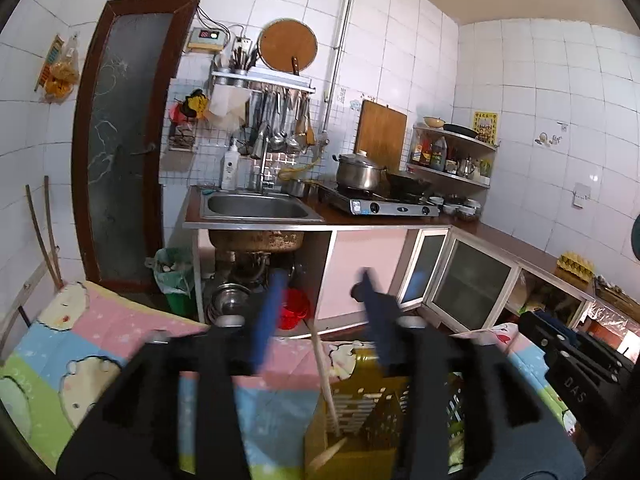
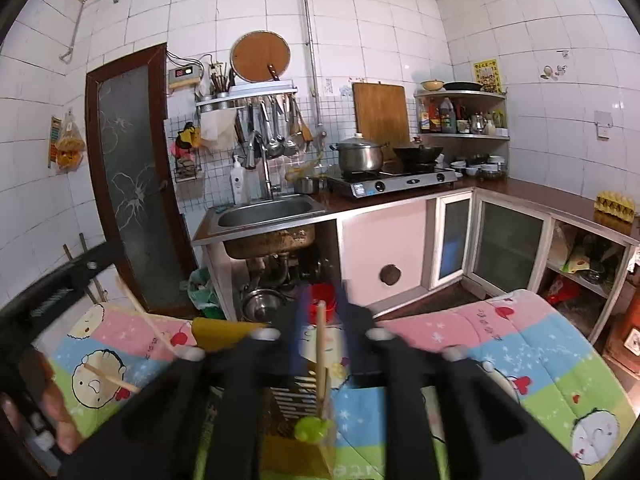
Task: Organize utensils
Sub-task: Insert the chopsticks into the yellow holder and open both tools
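A yellow slotted utensil holder [image 1: 362, 412] stands on the cartoon-print quilt [image 1: 100, 352], below both grippers; it also shows in the right wrist view [image 2: 298, 432]. My left gripper [image 1: 320, 300] is open and blurred above it. A pale wooden chopstick [image 1: 326, 376] leans out of the holder between its fingers, apart from them. My right gripper [image 2: 322, 320] is partly closed around another wooden chopstick [image 2: 321, 356] that stands upright in the holder; whether the pads touch it is unclear. A green-ended utensil [image 2: 312, 428] sits in the holder. A chopstick [image 2: 110, 378] lies on the quilt at left.
The other hand-held gripper [image 2: 52, 292] and a hand [image 2: 60, 420] are at the left of the right wrist view. Beyond the quilt are the sink counter [image 1: 256, 208], gas stove [image 1: 380, 204], cabinets [image 1: 468, 284] and a green bin [image 1: 176, 280].
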Available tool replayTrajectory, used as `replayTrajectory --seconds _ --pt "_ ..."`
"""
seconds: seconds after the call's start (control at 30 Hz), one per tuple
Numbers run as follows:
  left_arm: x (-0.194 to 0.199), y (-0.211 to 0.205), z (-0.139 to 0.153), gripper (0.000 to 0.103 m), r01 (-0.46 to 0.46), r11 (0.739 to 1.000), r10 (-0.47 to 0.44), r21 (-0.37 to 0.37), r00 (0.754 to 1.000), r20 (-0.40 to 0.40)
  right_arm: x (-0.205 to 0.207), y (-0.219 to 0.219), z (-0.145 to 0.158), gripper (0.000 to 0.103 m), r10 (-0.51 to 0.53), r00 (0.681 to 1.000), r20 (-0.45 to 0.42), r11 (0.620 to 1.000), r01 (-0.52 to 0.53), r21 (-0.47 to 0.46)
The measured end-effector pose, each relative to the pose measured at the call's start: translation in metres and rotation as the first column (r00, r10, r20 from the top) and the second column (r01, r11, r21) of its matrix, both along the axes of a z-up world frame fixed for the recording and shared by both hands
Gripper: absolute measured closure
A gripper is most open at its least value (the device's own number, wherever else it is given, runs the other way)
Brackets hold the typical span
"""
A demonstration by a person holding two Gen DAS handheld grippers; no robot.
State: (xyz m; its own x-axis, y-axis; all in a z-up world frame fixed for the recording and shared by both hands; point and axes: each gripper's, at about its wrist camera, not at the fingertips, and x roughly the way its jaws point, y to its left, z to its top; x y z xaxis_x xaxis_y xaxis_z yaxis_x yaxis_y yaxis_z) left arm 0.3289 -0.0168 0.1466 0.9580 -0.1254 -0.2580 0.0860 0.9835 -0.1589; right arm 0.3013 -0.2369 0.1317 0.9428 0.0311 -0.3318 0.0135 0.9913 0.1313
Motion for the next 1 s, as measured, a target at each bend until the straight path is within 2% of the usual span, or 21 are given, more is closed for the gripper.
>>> replayTrajectory --seconds 0.03,0.1,0.23,0.3,0.4,0.43,0.57,0.77,0.87,1.0 --pt "-0.008 0.003 0.002 0.042 -0.003 1.000 0.003 0.004 1.000 0.006 -0.007 -0.002 0.003 0.044 -0.010 1.000 0.011 1.000 0.010 -0.004" --pt "-0.024 0.008 0.006 0.034 0.002 1.000 -0.002 0.017 1.000 0.007 -0.019 -0.003 0.007 0.045 -0.024 1.000 0.020 0.999 0.025 -0.024" --pt "-0.062 0.020 0.006 0.009 -0.002 0.999 0.002 0.054 1.000 0.003 -0.048 -0.006 0.005 0.044 -0.015 1.000 -0.011 0.999 0.015 -0.032" --pt "-0.077 0.022 -0.001 0.005 -0.022 0.995 0.022 0.096 1.000 -0.005 -0.064 -0.005 -0.001 0.042 -0.013 0.999 -0.033 0.999 0.012 -0.043" --pt "-0.093 0.023 -0.020 0.005 -0.023 0.987 0.033 0.160 0.998 -0.059 -0.087 -0.001 -0.017 0.037 0.006 0.997 -0.075 0.999 -0.009 -0.043" --pt "-0.098 0.022 -0.030 0.005 -0.015 0.984 0.034 0.179 0.994 -0.105 -0.094 0.001 -0.025 0.036 0.012 0.996 -0.090 0.999 -0.016 -0.044" --pt "-0.107 0.024 -0.065 0.005 0.015 0.984 0.025 0.176 0.974 -0.225 -0.114 0.007 -0.055 0.034 0.023 0.988 -0.154 0.999 -0.029 -0.039" --pt "-0.120 0.022 -0.118 0.005 0.004 0.975 0.062 0.224 0.955 -0.291 -0.123 0.011 -0.108 0.033 0.027 0.967 -0.253 0.998 -0.040 -0.048" --pt "-0.118 0.024 -0.138 0.005 0.015 0.978 0.061 0.208 0.934 -0.351 -0.123 0.013 -0.129 0.032 0.024 0.955 -0.296 0.998 -0.040 -0.047" --pt "-0.114 0.027 -0.158 0.005 0.004 0.979 0.078 0.204 0.916 -0.394 -0.118 0.017 -0.147 0.032 0.030 0.941 -0.337 0.998 -0.049 -0.047"
